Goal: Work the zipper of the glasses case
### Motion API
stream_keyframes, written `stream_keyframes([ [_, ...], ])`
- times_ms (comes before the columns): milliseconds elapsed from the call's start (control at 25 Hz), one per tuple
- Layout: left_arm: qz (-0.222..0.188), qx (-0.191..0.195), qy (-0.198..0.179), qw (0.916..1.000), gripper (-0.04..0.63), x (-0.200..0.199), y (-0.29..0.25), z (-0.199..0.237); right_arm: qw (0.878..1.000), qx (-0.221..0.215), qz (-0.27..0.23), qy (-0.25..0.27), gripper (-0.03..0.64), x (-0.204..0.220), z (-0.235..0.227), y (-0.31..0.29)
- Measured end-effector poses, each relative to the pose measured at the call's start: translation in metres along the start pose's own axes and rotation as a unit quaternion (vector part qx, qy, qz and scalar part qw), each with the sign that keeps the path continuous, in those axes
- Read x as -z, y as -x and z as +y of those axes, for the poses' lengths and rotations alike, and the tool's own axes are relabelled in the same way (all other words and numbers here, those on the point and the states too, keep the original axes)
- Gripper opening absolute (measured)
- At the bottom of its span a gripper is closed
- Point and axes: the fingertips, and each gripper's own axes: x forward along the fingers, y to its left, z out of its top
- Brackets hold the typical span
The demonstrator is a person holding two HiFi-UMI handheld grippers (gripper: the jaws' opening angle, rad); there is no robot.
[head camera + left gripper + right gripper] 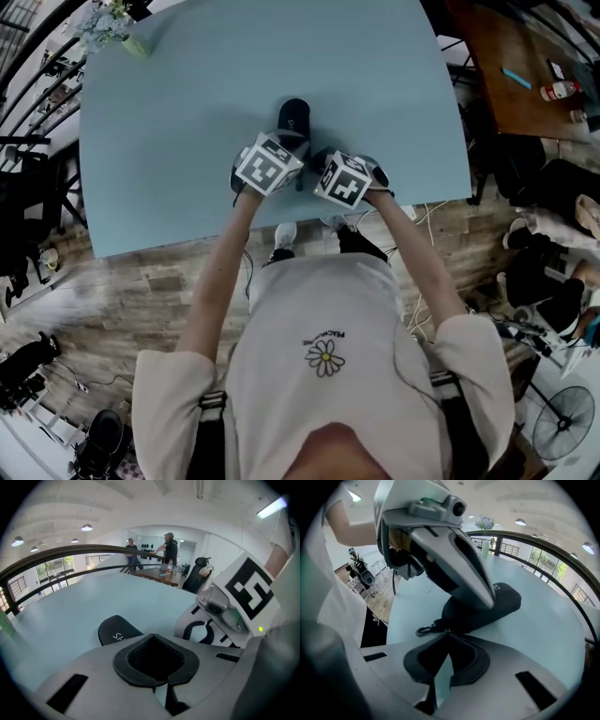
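Lying on the pale blue table (187, 112), the black glasses case (293, 117) shows in the head view just beyond the left gripper (284, 148) and right gripper (328, 171). Left gripper view: jaws pressed together, case just past them. Right gripper view: jaws pressed together at the case's clip (423, 630) end; whether they pinch a zipper pull cannot be told.

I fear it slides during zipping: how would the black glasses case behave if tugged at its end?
The glasses case looks small and probably light on the smooth table, so a tug would likely drag it unless pinned. Its rounded shell seems semi-stiff and should keep shape. The clip probably flops freely.
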Motion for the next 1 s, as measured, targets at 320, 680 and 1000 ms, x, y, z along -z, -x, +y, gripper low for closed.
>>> stream_keyframes([
  [320,0.015,0.011,-0.033,0.9993,0.014,0.002,0.003,-0.005,0.998,0.001,0.019,0.055,0.008,0.001,0.018,-0.003],
  [680,0.037,0.047,-0.072,0.9956,0.014,0.003,0.008,-0.044,0.970,0.110,0.114,0.185,0.008,0.073,-0.027,0.040],
  [1000,0.042,0.031,-0.063,0.9967,0.014,-0.004,-0.006,-0.043,0.980,0.133,0.091,0.116,0.008,0.074,-0.055,0.050],
])
